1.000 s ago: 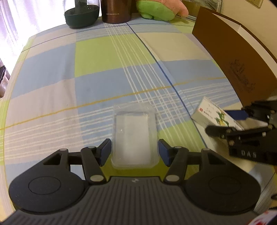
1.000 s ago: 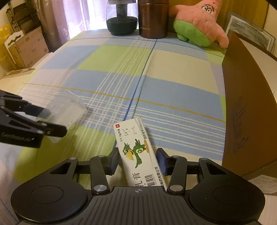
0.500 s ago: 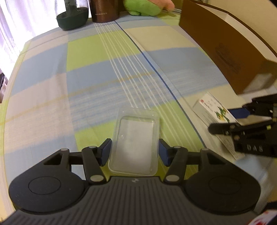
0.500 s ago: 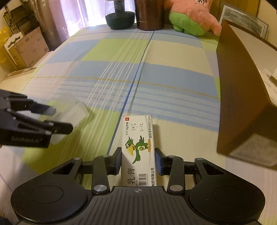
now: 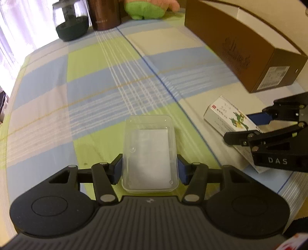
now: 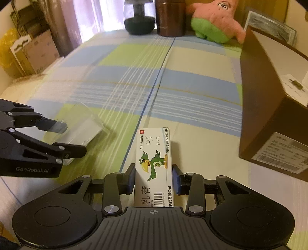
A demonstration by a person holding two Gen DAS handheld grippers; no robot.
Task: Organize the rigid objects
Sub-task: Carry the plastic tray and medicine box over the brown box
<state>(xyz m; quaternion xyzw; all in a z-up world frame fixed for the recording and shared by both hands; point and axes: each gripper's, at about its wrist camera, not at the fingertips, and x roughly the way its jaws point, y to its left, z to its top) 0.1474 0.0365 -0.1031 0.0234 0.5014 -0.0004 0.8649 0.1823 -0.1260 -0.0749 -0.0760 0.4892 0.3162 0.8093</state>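
Observation:
My left gripper [image 5: 149, 169] is shut on a clear plastic box [image 5: 149, 152] and holds it above the checked cloth [image 5: 100, 96]. My right gripper [image 6: 153, 178] is shut on a white medicine carton with a green parrot [image 6: 155, 165], also held above the cloth. In the left wrist view the carton [image 5: 229, 120] and right gripper [image 5: 256, 125] are at the right. In the right wrist view the clear box [image 6: 77, 128] and left gripper [image 6: 61, 138] are at the left. A long open brown cardboard box [image 5: 240, 44] lies at the right.
At the far edge stand a dark round jar [image 6: 139, 18], a brown cylinder [image 6: 170, 18] and a pink and green plush toy [image 6: 215, 25]. The brown box [image 6: 269, 107] fills the right side. Cardboard cartons [image 6: 32, 52] stand beyond the left edge.
Both grippers have risen with their objects and drawn back toward the near end of the brown box, whose labelled end now shows. Both grips are unchanged.

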